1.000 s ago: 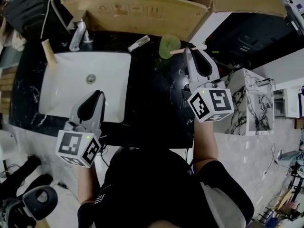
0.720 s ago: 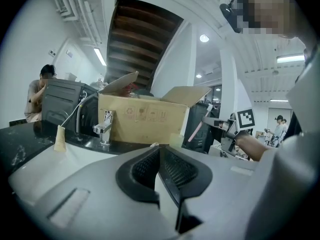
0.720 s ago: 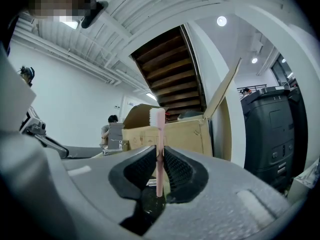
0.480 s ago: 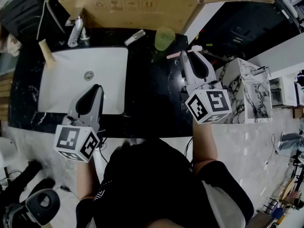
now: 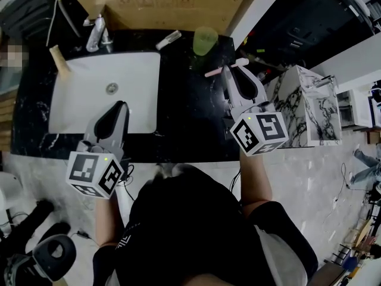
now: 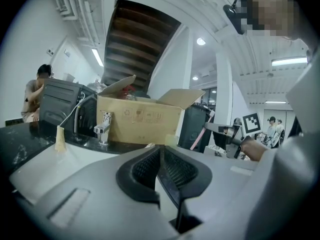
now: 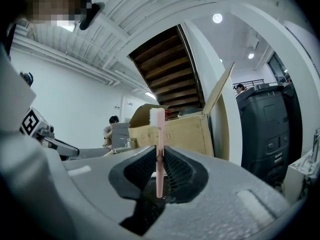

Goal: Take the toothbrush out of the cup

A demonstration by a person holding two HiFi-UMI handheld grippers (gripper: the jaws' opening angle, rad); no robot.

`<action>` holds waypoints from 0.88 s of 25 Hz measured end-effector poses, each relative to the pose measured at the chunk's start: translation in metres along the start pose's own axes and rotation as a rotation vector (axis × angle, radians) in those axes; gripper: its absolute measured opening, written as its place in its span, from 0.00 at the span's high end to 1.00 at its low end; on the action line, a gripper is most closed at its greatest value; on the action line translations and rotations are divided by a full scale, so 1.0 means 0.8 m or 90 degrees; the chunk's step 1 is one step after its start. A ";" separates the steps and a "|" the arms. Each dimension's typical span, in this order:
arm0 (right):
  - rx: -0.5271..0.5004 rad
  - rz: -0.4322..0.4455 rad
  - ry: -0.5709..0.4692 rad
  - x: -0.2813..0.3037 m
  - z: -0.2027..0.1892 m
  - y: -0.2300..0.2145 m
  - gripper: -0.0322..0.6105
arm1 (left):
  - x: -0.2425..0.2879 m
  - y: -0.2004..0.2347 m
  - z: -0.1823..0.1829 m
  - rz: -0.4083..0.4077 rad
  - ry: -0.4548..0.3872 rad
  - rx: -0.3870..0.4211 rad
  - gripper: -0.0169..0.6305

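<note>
Right claw (image 5: 230,71) moves away from translucent green plastic cup (image 5: 205,40), grasping slim pink plastic toothbrush (image 7: 159,131) mid-handle. Left claw (image 5: 119,109) clenched, empty. Risk: thin handle pivots, drops onto black marble bench (image 5: 184,115); grip firmness unclear.

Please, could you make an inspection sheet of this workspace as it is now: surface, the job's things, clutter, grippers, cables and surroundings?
Surface: black marble counter with a white sink set into it.
Job's things: pink toothbrush is out of the green cup; the cup stands on the counter by the cardboard box.
Clutter: small tube left of the cup; beige stick-like thing at the sink's left edge.
Grippers: right gripper shut on the toothbrush's handle; left gripper shut, empty, near the sink's front edge.
Cables: one thin cable behind the sink's left corner.
Surroundings: marble-patterned block right of the counter; a person far behind.
</note>
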State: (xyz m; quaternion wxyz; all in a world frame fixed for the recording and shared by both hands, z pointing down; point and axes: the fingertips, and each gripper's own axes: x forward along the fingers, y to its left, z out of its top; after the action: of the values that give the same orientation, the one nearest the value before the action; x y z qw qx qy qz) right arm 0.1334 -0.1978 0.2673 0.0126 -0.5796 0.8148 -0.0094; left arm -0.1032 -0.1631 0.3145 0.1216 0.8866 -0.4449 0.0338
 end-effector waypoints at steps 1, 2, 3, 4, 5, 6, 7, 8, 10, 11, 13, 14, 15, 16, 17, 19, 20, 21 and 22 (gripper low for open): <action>0.001 0.002 0.001 -0.002 -0.001 0.002 0.87 | -0.002 0.000 -0.001 0.000 -0.001 0.000 0.90; 0.001 0.003 0.003 -0.004 -0.003 0.004 0.87 | -0.003 0.000 -0.002 0.000 -0.003 0.000 0.91; 0.001 0.005 0.004 -0.005 -0.004 0.006 0.87 | -0.005 0.000 -0.004 0.000 -0.004 0.000 0.91; 0.002 0.007 0.006 -0.007 -0.006 0.008 0.87 | -0.006 -0.001 -0.004 0.000 -0.004 0.000 0.91; 0.003 0.009 0.008 -0.008 -0.007 0.010 0.87 | -0.007 -0.001 -0.005 0.000 -0.004 0.000 0.91; 0.004 0.011 0.009 -0.009 -0.009 0.012 0.87 | -0.008 -0.002 -0.005 0.000 -0.003 0.000 0.91; 0.005 0.012 0.011 -0.010 -0.011 0.014 0.87 | -0.008 -0.002 -0.006 0.000 -0.001 0.000 0.91; 0.007 0.014 0.014 -0.011 -0.014 0.015 0.87 | -0.009 -0.003 -0.007 0.001 0.001 -0.001 0.91; 0.010 0.018 0.019 -0.013 -0.018 0.018 0.87 | -0.010 -0.003 -0.008 0.002 0.005 -0.003 0.91; 0.013 0.021 0.023 -0.014 -0.021 0.019 0.87 | -0.009 -0.003 -0.009 0.001 0.004 -0.004 0.91; 0.017 0.027 0.029 -0.016 -0.026 0.023 0.87 | -0.008 -0.003 -0.011 0.000 0.001 -0.004 0.91; 0.019 0.031 0.032 -0.017 -0.028 0.024 0.87 | -0.008 -0.004 -0.011 0.000 0.002 -0.004 0.91; 0.021 0.034 0.035 -0.017 -0.031 0.026 0.87 | -0.007 -0.004 -0.011 0.000 0.003 -0.004 0.91; 0.023 0.038 0.038 -0.018 -0.034 0.028 0.87 | -0.007 -0.004 -0.012 0.000 0.003 -0.005 0.91; 0.026 0.041 0.042 -0.018 -0.037 0.030 0.87 | -0.006 -0.004 -0.013 0.000 0.002 -0.005 0.91; 0.031 0.048 0.049 -0.019 -0.043 0.034 0.88 | -0.005 -0.003 -0.016 -0.001 0.000 -0.006 0.91; 0.032 0.051 0.052 -0.019 -0.045 0.035 0.88 | -0.005 -0.003 -0.016 0.000 0.001 -0.007 0.91; 0.034 0.053 0.055 -0.020 -0.047 0.037 0.88 | -0.004 -0.003 -0.017 0.000 0.001 -0.008 0.91; 0.035 0.055 0.058 -0.020 -0.049 0.038 0.88 | -0.003 -0.004 -0.018 0.000 0.002 -0.010 0.91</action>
State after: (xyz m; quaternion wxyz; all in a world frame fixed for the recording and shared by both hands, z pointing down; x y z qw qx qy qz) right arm 0.1086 -0.1725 0.3056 -0.0080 -0.5421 0.8383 -0.0574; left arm -0.1019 -0.1559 0.3272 0.1291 0.8856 -0.4451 0.0319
